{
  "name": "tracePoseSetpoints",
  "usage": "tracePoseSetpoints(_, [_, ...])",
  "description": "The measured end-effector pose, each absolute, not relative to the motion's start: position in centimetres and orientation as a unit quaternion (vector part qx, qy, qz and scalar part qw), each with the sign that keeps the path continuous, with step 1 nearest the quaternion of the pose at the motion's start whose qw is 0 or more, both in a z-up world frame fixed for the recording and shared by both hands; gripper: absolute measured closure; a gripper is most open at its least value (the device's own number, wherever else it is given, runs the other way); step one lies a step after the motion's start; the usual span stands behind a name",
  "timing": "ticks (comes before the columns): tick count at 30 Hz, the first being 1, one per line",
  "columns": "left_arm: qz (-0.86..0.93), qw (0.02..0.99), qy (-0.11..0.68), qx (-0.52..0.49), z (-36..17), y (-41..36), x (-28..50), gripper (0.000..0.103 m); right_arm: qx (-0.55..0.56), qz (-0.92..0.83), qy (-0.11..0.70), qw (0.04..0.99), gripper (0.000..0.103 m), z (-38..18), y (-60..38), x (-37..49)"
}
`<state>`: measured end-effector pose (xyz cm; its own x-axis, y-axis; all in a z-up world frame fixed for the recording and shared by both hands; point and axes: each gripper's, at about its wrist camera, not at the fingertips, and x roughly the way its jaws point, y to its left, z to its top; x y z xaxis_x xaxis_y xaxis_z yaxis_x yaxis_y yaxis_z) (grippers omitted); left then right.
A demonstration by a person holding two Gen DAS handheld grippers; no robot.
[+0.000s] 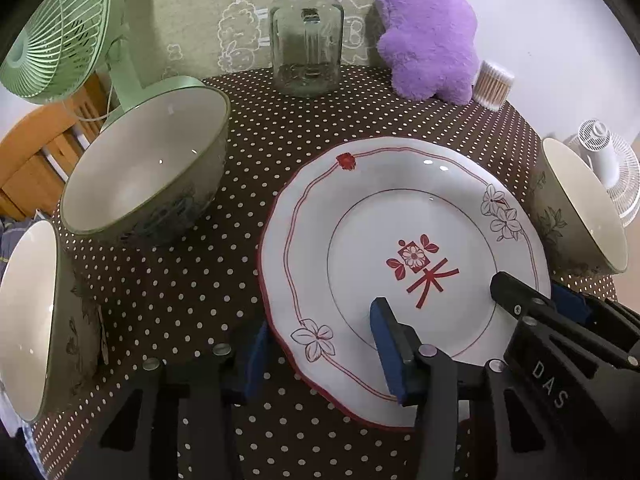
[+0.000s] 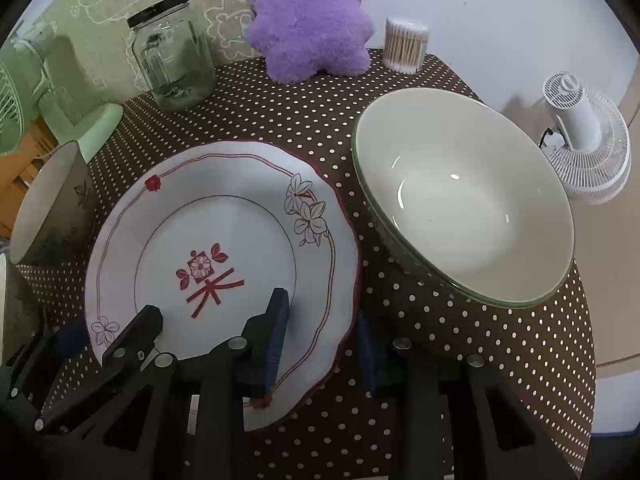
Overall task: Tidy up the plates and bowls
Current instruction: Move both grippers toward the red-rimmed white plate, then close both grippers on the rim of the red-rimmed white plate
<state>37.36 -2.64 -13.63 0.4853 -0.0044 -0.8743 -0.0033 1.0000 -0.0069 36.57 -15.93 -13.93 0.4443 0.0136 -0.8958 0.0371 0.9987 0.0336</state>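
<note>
A white plate (image 1: 400, 216) (image 2: 224, 216) with red trim and flower prints lies on the brown dotted tablecloth (image 1: 192, 280). My left gripper (image 1: 324, 356) straddles its near-left rim, one pad over the plate and one outside it; the pads do not press. On the near-right rim, my right gripper (image 2: 320, 344) stands the same way, its jaws apart around the rim. Each gripper also shows in the other's view, the right gripper (image 1: 536, 292) and the left gripper (image 2: 108, 332). Green-rimmed bowls stand around: one bowl (image 1: 148, 168) at the back left, another (image 1: 28, 320) near left, a third (image 2: 464, 200) right of the plate.
A lidded glass jar (image 1: 306, 40), a purple plush toy (image 1: 428, 32) and a cotton-swab tub (image 1: 492, 84) line the table's back edge. A green fan (image 1: 60, 32) stands at the back left. Beyond the table's right edge is a white fan (image 2: 588, 140).
</note>
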Motion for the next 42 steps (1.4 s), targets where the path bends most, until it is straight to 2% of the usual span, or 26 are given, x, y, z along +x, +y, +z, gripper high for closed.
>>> tracePoseSetpoints(9, [0.016,0.858,0.513,0.023,-13.2,-1.5,35.1,0.055,0.015,0.035,0.533,0.845,0.068,-13.5,-14.3,34.7])
tracePoseSetpoints(21, [0.037,0.851,0.524,0.004,-12.9,1.1,32.0,0.056,0.01,0.068,0.548,0.834,0.067,-13.0,-11.6,31.6])
tracePoseSetpoints(27, [0.043,0.849,0.526,-0.005,-13.0,1.5,31.9,0.057,0.001,0.048,0.556,0.829,0.064,-13.3,-11.4,31.9])
tracePoseSetpoints(29, [0.045,0.848,0.527,-0.011,-13.1,1.8,32.1,0.057,-0.01,0.042,0.552,0.833,0.062,-13.2,-11.3,32.4])
tracePoseSetpoints(31, [0.047,0.848,0.528,-0.011,-13.2,1.9,32.5,0.057,-0.004,0.039,0.55,0.835,0.044,-13.1,-11.6,33.0])
tracePoseSetpoints(32, [0.047,0.848,0.528,-0.011,-13.2,2.0,32.7,0.057,0.001,0.036,0.546,0.837,0.041,-13.0,-11.9,33.3])
tracePoseSetpoints(42, [0.048,0.85,0.525,-0.016,-13.4,2.2,34.8,0.049,-0.003,0.037,0.536,0.843,0.041,-13.6,-11.7,36.7])
